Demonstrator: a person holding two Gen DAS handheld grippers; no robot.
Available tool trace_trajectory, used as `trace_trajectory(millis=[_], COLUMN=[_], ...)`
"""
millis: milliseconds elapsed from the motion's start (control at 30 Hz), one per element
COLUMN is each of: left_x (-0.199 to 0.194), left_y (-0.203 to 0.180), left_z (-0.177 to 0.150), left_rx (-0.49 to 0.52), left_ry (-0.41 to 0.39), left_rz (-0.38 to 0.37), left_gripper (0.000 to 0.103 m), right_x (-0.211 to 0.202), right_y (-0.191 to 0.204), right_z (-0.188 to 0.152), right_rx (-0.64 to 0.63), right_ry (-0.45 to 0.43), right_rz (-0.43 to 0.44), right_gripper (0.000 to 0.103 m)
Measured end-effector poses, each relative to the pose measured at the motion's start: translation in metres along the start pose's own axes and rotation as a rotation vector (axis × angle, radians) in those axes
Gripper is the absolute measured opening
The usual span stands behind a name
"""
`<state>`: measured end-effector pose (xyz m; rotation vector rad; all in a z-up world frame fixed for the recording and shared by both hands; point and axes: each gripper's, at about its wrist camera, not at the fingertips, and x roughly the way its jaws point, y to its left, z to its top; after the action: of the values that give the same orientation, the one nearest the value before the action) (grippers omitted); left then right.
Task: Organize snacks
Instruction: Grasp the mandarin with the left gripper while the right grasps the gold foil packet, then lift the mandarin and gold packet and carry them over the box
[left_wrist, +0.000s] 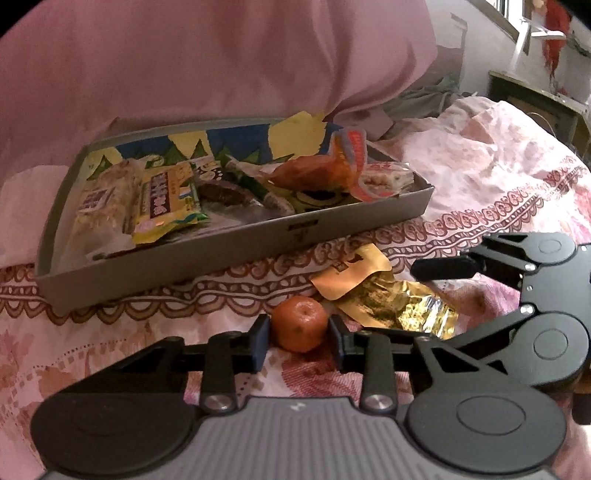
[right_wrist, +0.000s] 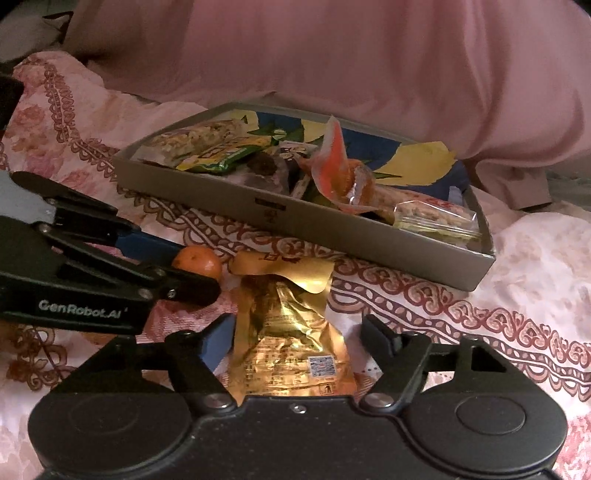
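Note:
A small tangerine (left_wrist: 299, 325) lies on the bedsheet, and my left gripper (left_wrist: 298, 339) is shut on it, one blue pad pressed against each side. From the right wrist view the same tangerine (right_wrist: 199, 262) shows between the left gripper's (right_wrist: 195, 273) fingers. A crumpled gold foil packet (right_wrist: 291, 332) lies between the fingers of my right gripper (right_wrist: 297, 332). Its left pad touches the packet and its right finger stands clear, so it is open. An orange-yellow pouch (right_wrist: 284, 269) lies at the gold packet's far end. Behind them sits a grey tray (left_wrist: 221, 251) holding several wrapped snacks.
Everything rests on a pink floral bedsheet (left_wrist: 480, 166) with a dark red patterned border. A large pink pillow or duvet (left_wrist: 203, 55) rises right behind the tray. The two grippers sit close side by side, the right gripper (left_wrist: 402, 299) just right of the tangerine. Furniture stands at the far right.

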<state>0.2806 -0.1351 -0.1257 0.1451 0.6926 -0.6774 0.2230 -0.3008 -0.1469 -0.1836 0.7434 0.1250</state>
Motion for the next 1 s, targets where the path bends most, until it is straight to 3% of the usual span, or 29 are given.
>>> trace_trajectory(millis=[167, 667, 1000], left_x=[0.000, -0.008, -0.025], left_y=[0.000, -0.003, -0.006], left_z=[0.001, 0.004, 0.001], left_rx=[-0.001, -0.050, -0.073], left_ry=[0.002, 0.027, 0.046], left_rz=[-0.001, 0.040, 0.072], left_gripper=[0.036, 0.036, 0.036], right_x=[-0.002, -0.011, -0.028], right_y=[0.005, 0.012, 0.010], right_z=[-0.001, 0.001, -0.002], right_rx=[-0.040, -0.060, -0.001], right_ry=[0.000, 0.046, 0.084], right_rz=[0.003, -0.040, -0.049], right_gripper=[0.063, 0.054, 0.051])
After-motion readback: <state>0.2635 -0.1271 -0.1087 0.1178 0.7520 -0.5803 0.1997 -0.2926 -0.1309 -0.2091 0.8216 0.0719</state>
